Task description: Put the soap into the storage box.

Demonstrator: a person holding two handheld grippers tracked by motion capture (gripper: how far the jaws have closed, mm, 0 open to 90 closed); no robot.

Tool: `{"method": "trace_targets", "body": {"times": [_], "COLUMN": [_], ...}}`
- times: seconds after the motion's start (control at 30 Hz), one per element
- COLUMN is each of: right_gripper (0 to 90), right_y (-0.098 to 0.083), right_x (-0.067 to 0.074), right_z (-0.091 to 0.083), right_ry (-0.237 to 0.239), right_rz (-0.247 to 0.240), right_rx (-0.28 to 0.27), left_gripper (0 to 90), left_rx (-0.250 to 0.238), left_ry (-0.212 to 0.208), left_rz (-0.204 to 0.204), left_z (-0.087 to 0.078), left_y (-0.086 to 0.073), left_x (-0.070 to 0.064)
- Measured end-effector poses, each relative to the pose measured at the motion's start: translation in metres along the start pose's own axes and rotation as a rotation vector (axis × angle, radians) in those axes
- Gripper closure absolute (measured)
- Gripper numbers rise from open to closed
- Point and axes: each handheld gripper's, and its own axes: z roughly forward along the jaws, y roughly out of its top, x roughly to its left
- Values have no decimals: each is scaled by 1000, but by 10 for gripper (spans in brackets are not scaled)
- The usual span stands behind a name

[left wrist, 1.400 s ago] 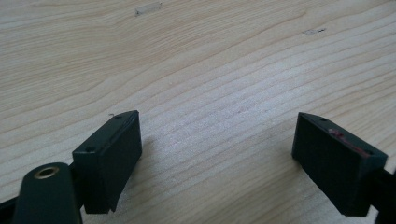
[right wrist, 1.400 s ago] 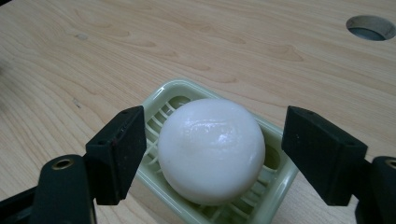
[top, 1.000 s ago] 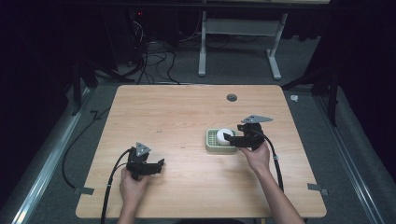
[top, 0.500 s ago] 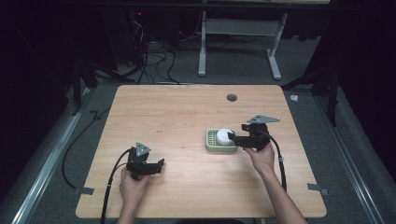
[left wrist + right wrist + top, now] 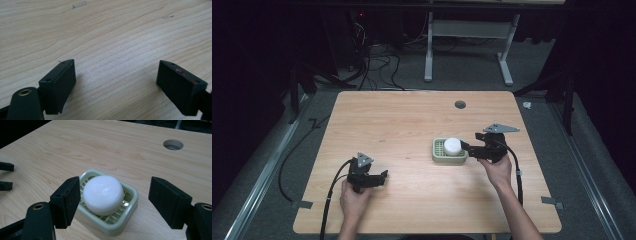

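Right gripper view: right gripper (image 5: 113, 200) jaws apart, just been narrowing, nothing clamped, white soap (image 5: 103, 194) ahead in green soap dish (image 5: 130, 203), toward desk's (image 5: 402, 120) right edge. Looks like backing off after placing. Next probably clear away. Left gripper (image 5: 117, 82) jaws apart, empty, near front-left corner.

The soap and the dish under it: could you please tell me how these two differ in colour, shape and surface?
The soap is white, while the dish is pale green. The soap is a round, domed puck; the dish is a rounded rectangle, wider than the soap. The soap is smooth and solid, whereas the dish has a slatted floor inside a raised rim. Both sit on the wooden table, the soap resting in the dish.
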Motion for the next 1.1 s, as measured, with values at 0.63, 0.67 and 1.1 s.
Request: {"method": "trace_targets", "body": {"times": [0.63,0.67,1.1], "right_gripper": [272,273,278], "right_y": [-2,-2,-11], "right_x": [-3,-4,-11], "right_z": [-22,-23,-38], "right_ry": [-16,-15,-30], "right_rz": [0,4,32], "right_rx": [-15,-21,-41], "left_gripper": [164,164,164], "left_rx": [0,0,0], "left_ry": [0,0,1], "left_rz": [1,0,1], "left_z": [0,0,0], "left_y": [0,0,0], "left_x": [0,0,0]}}
